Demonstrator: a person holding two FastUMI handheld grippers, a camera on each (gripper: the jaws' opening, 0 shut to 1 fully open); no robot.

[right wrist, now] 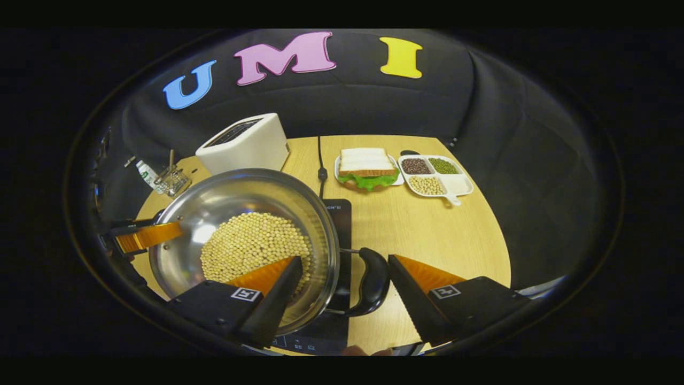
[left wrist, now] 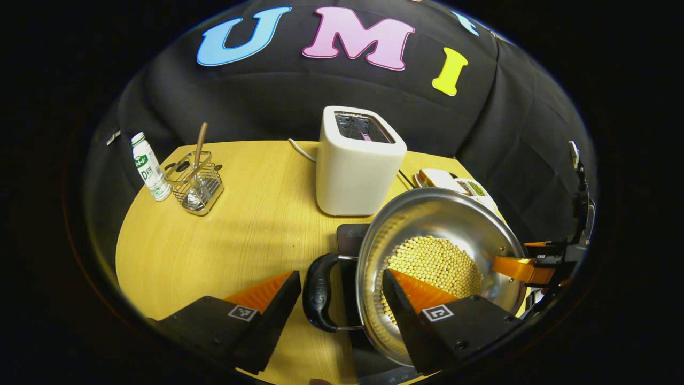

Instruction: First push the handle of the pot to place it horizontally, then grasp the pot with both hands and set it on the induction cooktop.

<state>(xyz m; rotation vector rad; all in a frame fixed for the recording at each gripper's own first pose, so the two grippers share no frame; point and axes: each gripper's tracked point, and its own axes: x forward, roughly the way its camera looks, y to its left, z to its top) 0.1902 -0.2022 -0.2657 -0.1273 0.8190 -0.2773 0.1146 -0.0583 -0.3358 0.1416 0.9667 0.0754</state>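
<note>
Two grippers straddle the pot from opposite sides: the left gripper stands open with the black loop handle between its fingers, one finger over the rim above the beans, and the right gripper stands open likewise about the other handle. The pot sits on the induction cooktop at the worktop's near edge. Beyond it stand the toaster, the sandwich plate and the divided tray toward the far edge.
</note>
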